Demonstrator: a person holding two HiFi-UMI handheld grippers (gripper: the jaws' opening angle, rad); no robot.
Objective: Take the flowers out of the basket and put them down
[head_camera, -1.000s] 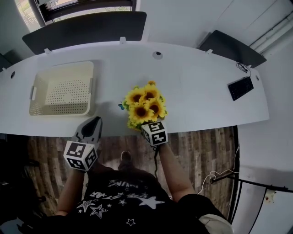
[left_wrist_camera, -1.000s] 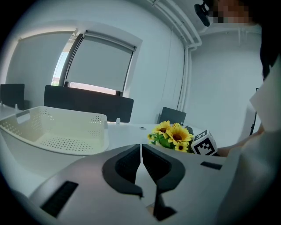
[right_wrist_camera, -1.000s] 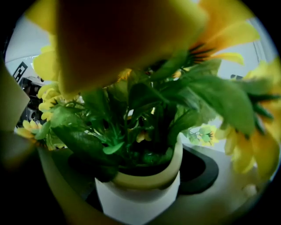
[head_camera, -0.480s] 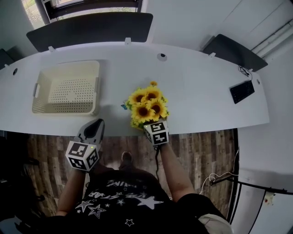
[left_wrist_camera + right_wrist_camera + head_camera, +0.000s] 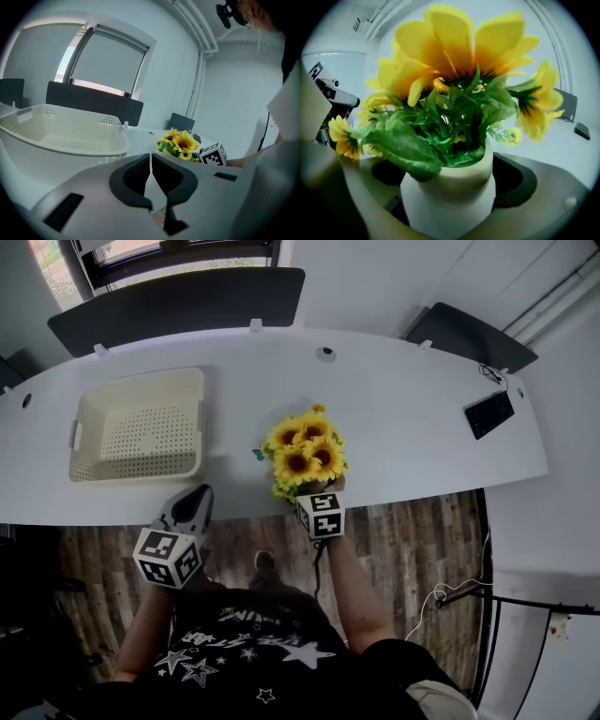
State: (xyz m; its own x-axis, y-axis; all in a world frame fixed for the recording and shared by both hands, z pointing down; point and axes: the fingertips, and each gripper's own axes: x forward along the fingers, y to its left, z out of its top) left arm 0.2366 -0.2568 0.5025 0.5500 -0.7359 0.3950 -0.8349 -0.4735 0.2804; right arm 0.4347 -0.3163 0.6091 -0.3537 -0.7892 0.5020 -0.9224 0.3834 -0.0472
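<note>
Little changed: right gripper (image 5: 317, 501) jaws stay clamped on the flowers' (image 5: 305, 451) white pot (image 5: 450, 197) near the worktop (image 5: 422, 418) edge, basket (image 5: 137, 374) already empty, left gripper (image 5: 192, 495) jaws closed on nothing, so likely only set-down remains.

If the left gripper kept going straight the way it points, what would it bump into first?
Probably the white table, just right of the basket; depth is hard to judge.

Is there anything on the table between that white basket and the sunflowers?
No. The head view shows only bare white table between the basket and the sunflowers.
</note>
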